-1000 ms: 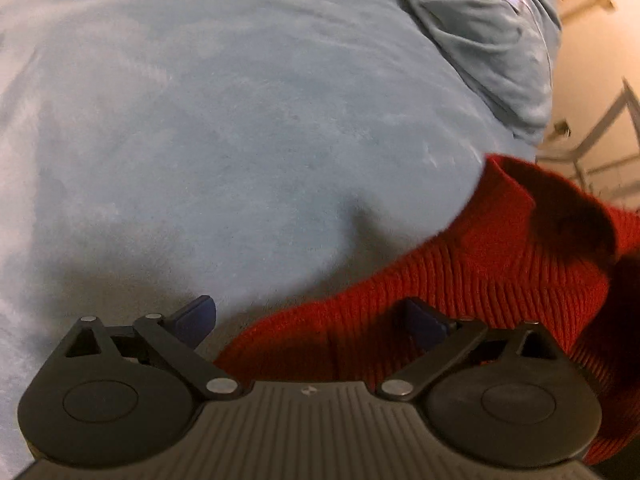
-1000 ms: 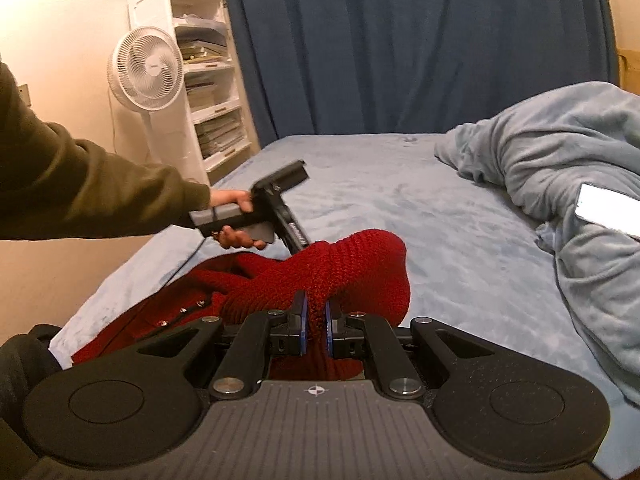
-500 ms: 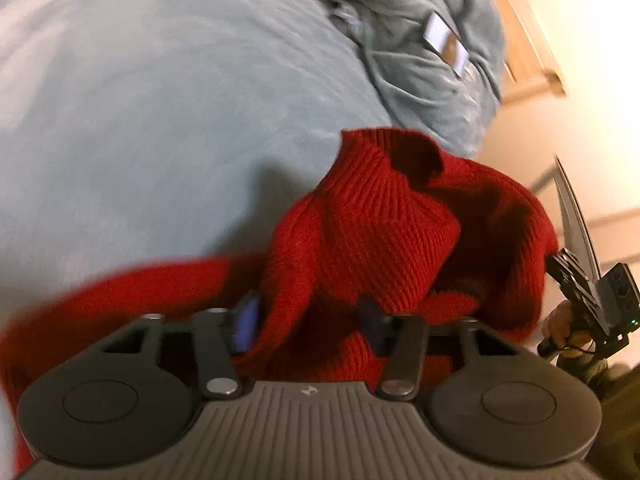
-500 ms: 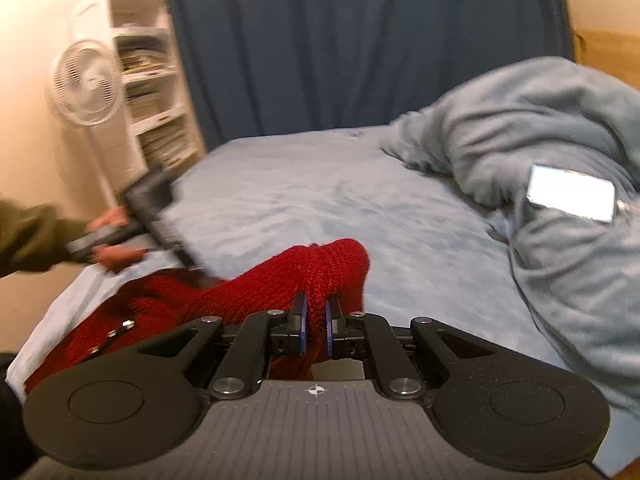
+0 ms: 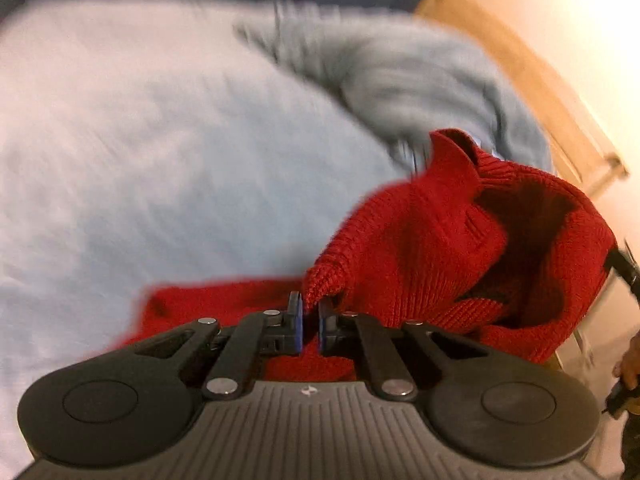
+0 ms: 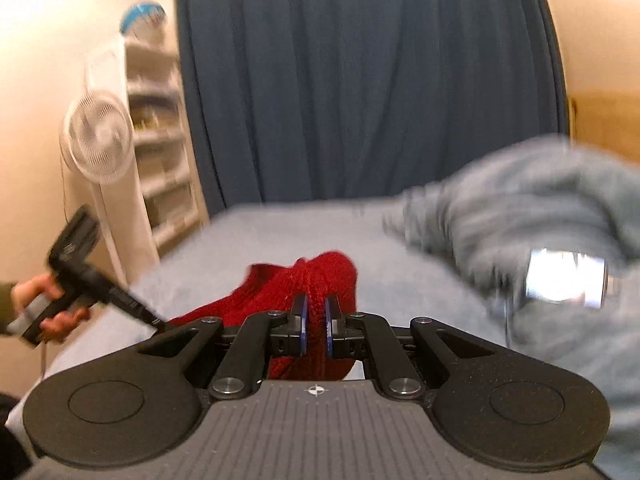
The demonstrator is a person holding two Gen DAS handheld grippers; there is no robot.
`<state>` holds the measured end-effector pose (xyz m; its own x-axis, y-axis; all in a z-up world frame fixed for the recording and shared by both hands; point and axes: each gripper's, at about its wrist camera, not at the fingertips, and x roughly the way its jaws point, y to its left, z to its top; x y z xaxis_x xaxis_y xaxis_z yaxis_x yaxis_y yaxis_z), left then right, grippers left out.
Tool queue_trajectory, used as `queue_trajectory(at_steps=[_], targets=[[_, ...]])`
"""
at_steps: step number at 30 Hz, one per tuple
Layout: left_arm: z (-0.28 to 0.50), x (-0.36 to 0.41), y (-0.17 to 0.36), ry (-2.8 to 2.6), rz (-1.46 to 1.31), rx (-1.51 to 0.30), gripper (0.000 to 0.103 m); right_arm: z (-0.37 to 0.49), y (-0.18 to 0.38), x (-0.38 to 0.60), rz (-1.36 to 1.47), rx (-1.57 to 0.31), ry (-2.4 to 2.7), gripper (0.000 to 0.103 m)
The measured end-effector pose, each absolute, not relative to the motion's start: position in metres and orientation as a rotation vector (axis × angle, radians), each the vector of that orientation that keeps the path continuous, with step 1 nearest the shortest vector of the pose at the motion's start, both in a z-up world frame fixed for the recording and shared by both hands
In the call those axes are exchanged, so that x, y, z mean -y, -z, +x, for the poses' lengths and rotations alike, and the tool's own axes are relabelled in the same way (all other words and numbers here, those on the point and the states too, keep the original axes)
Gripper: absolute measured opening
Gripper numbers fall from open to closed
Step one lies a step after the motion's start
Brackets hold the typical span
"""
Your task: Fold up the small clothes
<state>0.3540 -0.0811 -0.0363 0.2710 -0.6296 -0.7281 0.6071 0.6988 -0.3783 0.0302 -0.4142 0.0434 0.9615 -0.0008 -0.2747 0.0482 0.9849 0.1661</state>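
Observation:
A red knitted sweater hangs bunched above the pale blue bed, its open neck or cuff gaping dark on the right. The jaws of my left gripper are closing, and a pointed fold of the knit sits pinched between the blue pads. My right gripper is shut on another bunch of the sweater, which rises just past its fingers. In the right wrist view a person's hand holds the left tool at the left edge. Both views are blurred.
A rumpled grey-blue blanket lies heaped on the bed's right side, with a phone on it. A white fan and a white shelf stand left of the bed. Behind hangs a dark blue curtain.
My left gripper went from wide open beside the sweater to pinching a fold, then rose and swung with it. My right gripper lifted a little, still gripping the knit.

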Motion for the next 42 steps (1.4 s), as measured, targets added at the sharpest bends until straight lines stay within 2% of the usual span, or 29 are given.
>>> queue_trajectory(at_steps=[1, 4, 6, 8, 9, 10, 11, 12, 13, 15, 18, 22, 29, 30, 31, 34, 38, 42], targets=[[0.345, 0.064, 0.016, 0.801, -0.051, -0.95, 0.006, 0.029, -0.059, 0.411, 0.157, -0.225, 0.024, 0.0], [0.31, 0.016, -0.023, 0.731, -0.113, -0.845, 0.006, 0.016, -0.121, 0.403, 0.092, 0.032, 0.035, 0.0], [0.297, 0.002, -0.025, 0.673, -0.144, -0.824, 0.006, 0.026, -0.15, 0.397, 0.058, 0.012, 0.031, 0.0], [0.285, -0.009, -0.021, 0.628, -0.152, -0.831, 0.006, 0.05, -0.154, 0.397, 0.144, -0.096, 0.072, 0.003], [0.276, -0.011, -0.017, 0.621, -0.155, -0.836, 0.006, 0.063, -0.144, 0.398, 0.192, -0.171, 0.071, 0.014], [0.268, -0.016, -0.013, 0.621, -0.167, -0.846, 0.006, 0.073, -0.131, 0.396, 0.213, -0.243, 0.068, 0.051], [0.26, -0.022, -0.008, 0.615, -0.176, -0.855, 0.006, 0.085, -0.109, 0.392, 0.222, -0.34, 0.094, 0.071], [0.253, -0.024, -0.002, 0.606, -0.184, -0.865, 0.006, 0.092, -0.086, 0.386, 0.218, -0.424, 0.133, 0.084], [0.247, -0.027, 0.002, 0.6, -0.186, -0.873, 0.006, 0.094, -0.057, 0.379, 0.205, -0.496, 0.175, 0.078], [0.243, -0.028, 0.011, 0.578, -0.185, -0.888, 0.006, 0.083, -0.015, 0.366, 0.201, -0.583, 0.214, 0.077], [0.254, -0.035, 0.023, 0.555, -0.175, -0.915, 0.006, 0.038, 0.026, 0.344, 0.232, -0.609, 0.219, 0.078], [0.269, -0.033, 0.032, 0.535, -0.191, -0.932, 0.006, 0.0, 0.062, 0.304, 0.221, -0.706, 0.072, 0.085], [0.282, -0.033, 0.027, 0.506, -0.206, -0.932, 0.006, 0.078, 0.152, 0.239, -0.208, -0.911, 0.082, 0.084], [0.282, -0.033, 0.028, 0.495, -0.211, -0.936, 0.006, 0.088, 0.166, 0.235, -0.271, -0.938, 0.073, 0.071], [0.283, -0.035, 0.03, 0.482, -0.221, -0.942, 0.006, 0.096, 0.177, 0.229, -0.333, -0.983, 0.056, 0.021], [0.278, -0.042, 0.025, 0.454, -0.242, -0.918, 0.005, 0.097, 0.143, 0.245, -0.231, -0.897, 0.054, 0.016], [0.261, -0.059, -0.011, 0.443, -0.291, -0.827, 0.005, 0.065, 0.033, 0.279, -0.163, -0.566, 0.131, 0.014], [0.232, -0.087, -0.074, 0.455, -0.38, -0.668, 0.005, 0.031, -0.081, 0.316, -0.026, -0.266, 0.162, 0.014]])
